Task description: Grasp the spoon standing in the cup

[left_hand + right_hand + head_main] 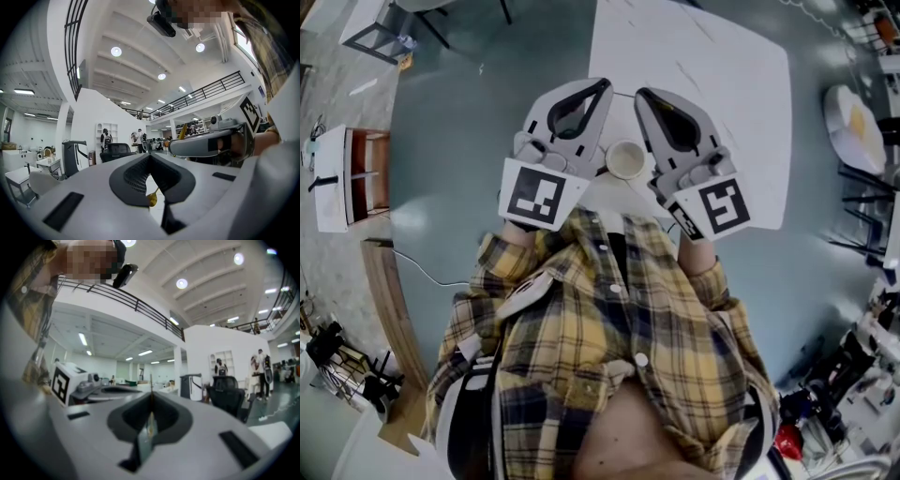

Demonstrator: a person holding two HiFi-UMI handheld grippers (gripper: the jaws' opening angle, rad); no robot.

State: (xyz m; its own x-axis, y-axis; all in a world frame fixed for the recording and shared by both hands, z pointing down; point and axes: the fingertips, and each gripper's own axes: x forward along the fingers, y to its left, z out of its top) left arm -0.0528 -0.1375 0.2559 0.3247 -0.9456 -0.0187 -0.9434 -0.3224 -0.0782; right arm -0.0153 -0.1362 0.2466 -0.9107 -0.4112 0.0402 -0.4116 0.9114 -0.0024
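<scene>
**Head view.** Cup point(625, 159) stands on the white table point(731, 94), seen from straight above between the bodies of the two grippers. No spoon can be made out in it or beside it from this angle. Left gripper point(604, 83) and right gripper point(639, 92) are held level, side by side, close to the person's plaid shirt point(609, 328). Both point away from the body, each with its tips together. Neither tip is at the cup.

**Left gripper view.** Jaws meet at the tips, with nothing pinched there. Through the opening behind the tips a small golden spoon-shaped thing point(152, 199) shows against pale table, down beyond the jaws and not touched by them. Judged likely to be the spoon. Whether it stands in the cup cannot be told, as the cup is out of this view.

**Right gripper view.** Jaws are fully together. A pale sliver point(150, 425) sits in the slot behind the tips, too blurred to name. No spoon is readable in the grip.

**Step, as a judgement.** No grasp on the spoon shows. Both grippers are closed and level above the table, which fits a rest pose ahead of a reach as well as one after a let-go. Any grasp from here would call for one gripper to part its jaws and tip down toward the cup. It would then close on the thin handle squarely and without knocking the light cup over.
</scene>
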